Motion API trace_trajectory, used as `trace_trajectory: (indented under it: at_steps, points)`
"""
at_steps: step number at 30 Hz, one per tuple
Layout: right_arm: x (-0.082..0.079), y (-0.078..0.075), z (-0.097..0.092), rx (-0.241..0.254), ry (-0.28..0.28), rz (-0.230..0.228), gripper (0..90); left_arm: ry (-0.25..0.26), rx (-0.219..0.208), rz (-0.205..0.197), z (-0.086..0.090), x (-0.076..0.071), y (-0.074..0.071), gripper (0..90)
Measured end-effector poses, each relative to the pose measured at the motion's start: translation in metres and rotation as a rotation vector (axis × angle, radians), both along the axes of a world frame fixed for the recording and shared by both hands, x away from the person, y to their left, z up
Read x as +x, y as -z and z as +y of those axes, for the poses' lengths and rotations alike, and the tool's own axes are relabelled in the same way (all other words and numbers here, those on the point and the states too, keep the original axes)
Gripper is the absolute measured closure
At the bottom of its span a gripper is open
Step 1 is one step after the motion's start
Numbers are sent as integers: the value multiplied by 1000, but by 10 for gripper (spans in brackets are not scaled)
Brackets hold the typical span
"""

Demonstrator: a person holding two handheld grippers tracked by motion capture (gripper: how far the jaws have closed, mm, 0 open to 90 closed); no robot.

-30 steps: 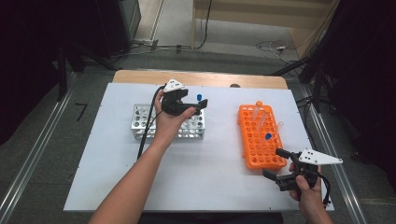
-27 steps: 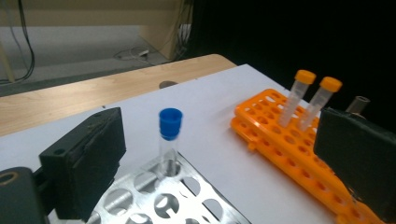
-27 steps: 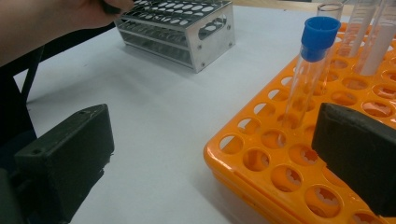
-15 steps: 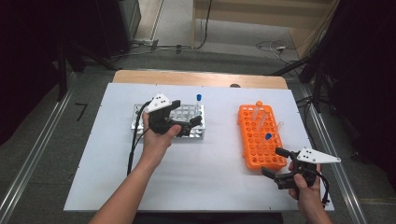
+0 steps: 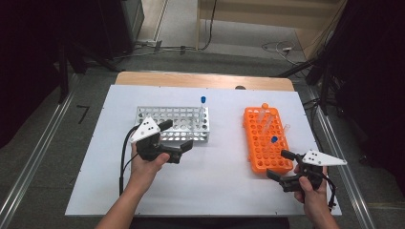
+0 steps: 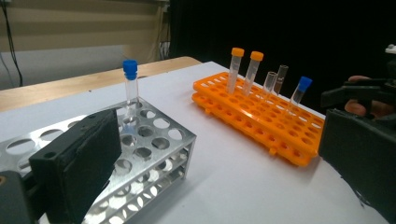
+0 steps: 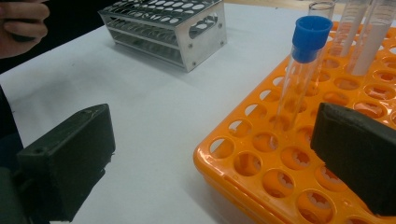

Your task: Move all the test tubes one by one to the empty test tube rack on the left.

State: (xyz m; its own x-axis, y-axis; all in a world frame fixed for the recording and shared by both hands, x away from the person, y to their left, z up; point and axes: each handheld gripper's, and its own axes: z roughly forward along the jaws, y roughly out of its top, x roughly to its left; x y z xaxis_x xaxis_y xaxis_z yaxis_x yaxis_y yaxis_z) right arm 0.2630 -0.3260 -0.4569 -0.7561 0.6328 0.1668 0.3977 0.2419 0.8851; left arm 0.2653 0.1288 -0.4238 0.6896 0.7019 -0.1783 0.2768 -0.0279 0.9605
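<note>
**Next tube to be taken from the orange rack**

The blue-capped tube (image 7: 303,70) stands upright in the orange rack (image 5: 265,143), near its front end, just ahead of the right tool (image 5: 282,167), whose jaws are held apart and empty. It should be gripped below the cap and lifted straight up. The left tool (image 5: 179,143), also apart and empty, is kept beside the metal rack (image 5: 174,124), where one capped tube (image 6: 130,93) is already placed.
</note>
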Motion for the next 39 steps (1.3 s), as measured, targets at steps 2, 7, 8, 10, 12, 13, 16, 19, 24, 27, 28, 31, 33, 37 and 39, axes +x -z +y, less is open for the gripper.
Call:
trace_trajectory:
  at_steps: [2, 7, 8, 10, 12, 13, 16, 19, 24, 27, 28, 31, 33, 37, 39]
  points:
    - [1, 0, 0, -2, 4, -1, 0, -17, 4, -2, 7, -8, 2, 0]
    - [7, 2, -1, -8, 30, 0, 21, -37, 6, 23, 16, -17, 9, 0]
    - [9, 2, 0, -11, 33, 0, 23, -37, 6, 23, 16, -17, 9, 0]
    - [13, 3, 0, -13, 44, 8, 35, -41, 4, 32, 19, -19, 12, 0]
    - [18, 3, 1, -6, 51, 15, 40, -47, -1, 41, 21, -22, 15, 0]
    - [18, 3, 1, -6, 51, 15, 40, -49, 1, 43, 22, -24, 16, 0]
    - [29, 1, 4, -21, 79, 32, 102, -53, 8, 49, 25, -27, 18, 0]
    - [39, 3, 8, -33, 110, 49, 178, -62, 7, 54, 28, -29, 20, 0]
    - [54, 9, 15, -61, 180, 127, 358, -71, 2, 50, 30, -28, 21, 0]
    - [54, 12, 19, -92, 190, 115, 435, -66, 7, 53, 28, -27, 21, 0]
    - [54, 12, 19, -95, 194, 107, 461, -64, 7, 52, 28, -27, 21, 0]
    - [51, 15, 20, -114, 211, 112, 540, -58, 13, 49, 26, -26, 22, 0]
    - [49, 16, 22, -132, 205, 98, 576, -51, 14, 47, 24, -26, 21, 0]
    - [45, 17, 24, -150, 209, 70, 648, -48, 18, 42, 23, -26, 21, 0]
    - [45, 17, 23, -151, 220, 65, 688, -47, 19, 45, 22, -26, 21, 0]
